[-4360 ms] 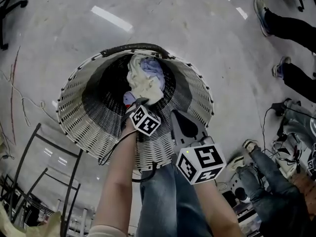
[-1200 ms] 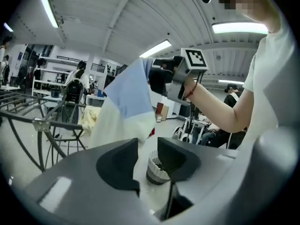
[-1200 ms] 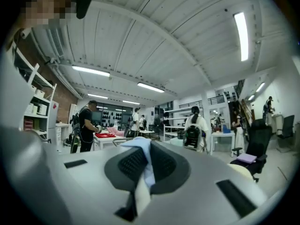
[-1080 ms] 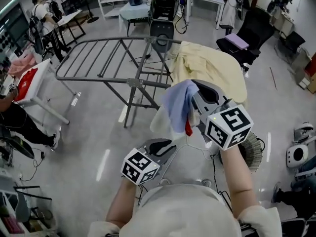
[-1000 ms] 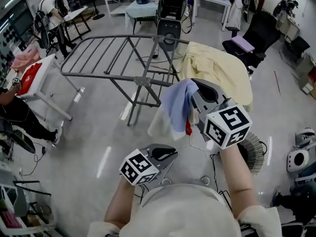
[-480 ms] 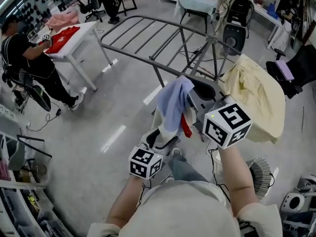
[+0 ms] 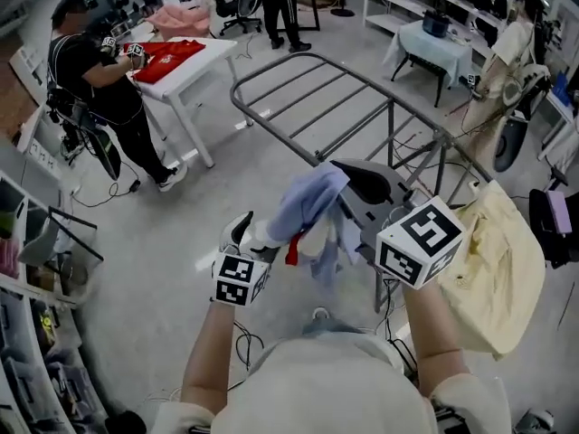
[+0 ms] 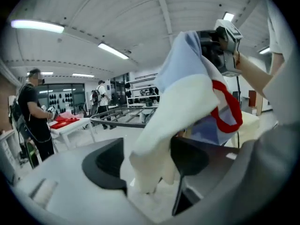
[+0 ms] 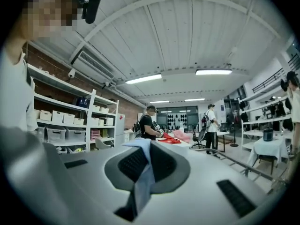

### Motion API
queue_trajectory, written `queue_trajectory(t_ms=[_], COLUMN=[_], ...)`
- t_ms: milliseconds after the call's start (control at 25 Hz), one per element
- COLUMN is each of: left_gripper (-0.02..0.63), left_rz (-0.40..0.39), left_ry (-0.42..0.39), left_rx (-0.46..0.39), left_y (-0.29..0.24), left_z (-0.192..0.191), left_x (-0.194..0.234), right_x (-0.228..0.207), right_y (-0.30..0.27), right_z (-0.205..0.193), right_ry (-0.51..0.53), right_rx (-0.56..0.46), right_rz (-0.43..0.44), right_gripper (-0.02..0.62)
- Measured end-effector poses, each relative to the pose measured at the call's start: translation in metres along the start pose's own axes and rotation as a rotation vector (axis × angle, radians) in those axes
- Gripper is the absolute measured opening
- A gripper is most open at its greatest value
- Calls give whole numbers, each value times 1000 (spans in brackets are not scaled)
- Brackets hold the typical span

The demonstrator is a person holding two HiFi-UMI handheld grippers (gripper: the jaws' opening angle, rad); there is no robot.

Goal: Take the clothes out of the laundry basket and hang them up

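R gripper point(image 7: 345, 208) pinches cloth point(image 7: 303, 206) | L gripper point(image 7: 246, 234) apart round hem, contact unclear

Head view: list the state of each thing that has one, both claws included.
Garment: bunched, not yet hung.
Left claw: open, garment's cream end between its jaws.
Right claw: shut on the garment.
Drying rack: unfolded, one wing bare.
Yellow cloth: draped over the rack.
Red cloth: lying on the white table.

Garment point(image 7: 303, 208) between left tool point(image 7: 246, 235) and right tool point(image 7: 349, 193); drying rack point(image 7: 312, 93) behind; table point(image 7: 204, 57) far left.
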State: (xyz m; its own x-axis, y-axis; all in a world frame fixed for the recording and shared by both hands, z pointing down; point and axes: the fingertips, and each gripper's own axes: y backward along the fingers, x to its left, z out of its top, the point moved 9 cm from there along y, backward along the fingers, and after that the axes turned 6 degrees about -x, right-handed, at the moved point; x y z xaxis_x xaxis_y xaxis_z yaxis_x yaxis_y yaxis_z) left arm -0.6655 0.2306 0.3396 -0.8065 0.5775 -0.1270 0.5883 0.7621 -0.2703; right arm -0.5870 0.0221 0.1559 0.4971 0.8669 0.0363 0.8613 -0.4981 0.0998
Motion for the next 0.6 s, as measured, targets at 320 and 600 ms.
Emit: queue_trajectory(t_ms=[320,600], left_gripper=[29,29], left_rz=[248,328], left_ry=[-34,-278], left_rx=[-12,60], left_y=[-47,-78], left_z=[42,77], left_x=[88,170], right_x=[-92,-149], right_y=[-33,-95], right_z=[-8,-21], right_ry=[80,146], right_rx=[33,109], right_rz=[-15,-74], right_gripper=[11,11])
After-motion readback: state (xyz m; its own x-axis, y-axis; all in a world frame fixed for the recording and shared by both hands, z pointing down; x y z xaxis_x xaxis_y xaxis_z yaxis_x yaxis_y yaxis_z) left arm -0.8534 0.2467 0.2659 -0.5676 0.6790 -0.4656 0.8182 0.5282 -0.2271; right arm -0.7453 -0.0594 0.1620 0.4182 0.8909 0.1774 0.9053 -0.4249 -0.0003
